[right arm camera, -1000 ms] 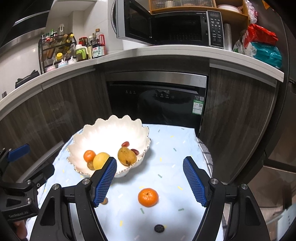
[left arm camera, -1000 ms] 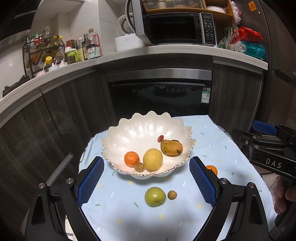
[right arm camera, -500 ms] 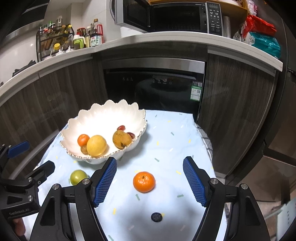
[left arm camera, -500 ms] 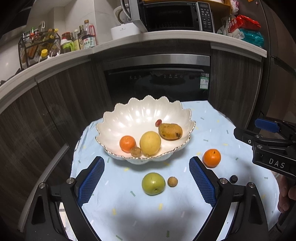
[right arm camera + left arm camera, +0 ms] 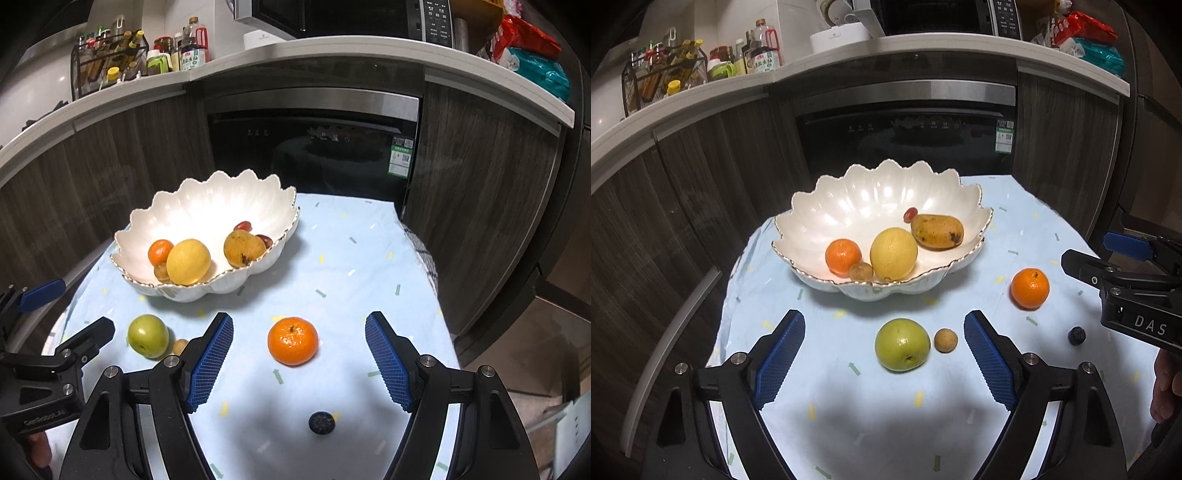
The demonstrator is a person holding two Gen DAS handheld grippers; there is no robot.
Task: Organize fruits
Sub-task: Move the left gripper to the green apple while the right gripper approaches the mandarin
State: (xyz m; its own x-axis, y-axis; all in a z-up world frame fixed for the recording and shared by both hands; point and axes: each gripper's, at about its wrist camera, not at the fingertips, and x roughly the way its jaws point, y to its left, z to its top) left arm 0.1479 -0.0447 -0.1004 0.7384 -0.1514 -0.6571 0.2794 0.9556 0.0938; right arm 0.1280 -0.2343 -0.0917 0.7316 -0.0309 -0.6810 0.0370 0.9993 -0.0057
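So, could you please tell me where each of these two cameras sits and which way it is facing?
Left wrist: on the left gripper, angled down at the green apple; own open jaws, the right gripper and a hand show.
Right wrist: on the right gripper, angled down at the loose orange; own open jaws and the left gripper show.
Shared: white bowl, apple, orange, blue cloth.

The scalloped bowl (image 5: 849,195) looks like glossy glazed ceramic with a gilt rim. A matt light-blue cloth (image 5: 871,413) covers the surface. The tool pads (image 5: 212,360) are ribbed blue rubber on matt black plastic. The cabinet fronts (image 5: 476,206) show dark wood grain.
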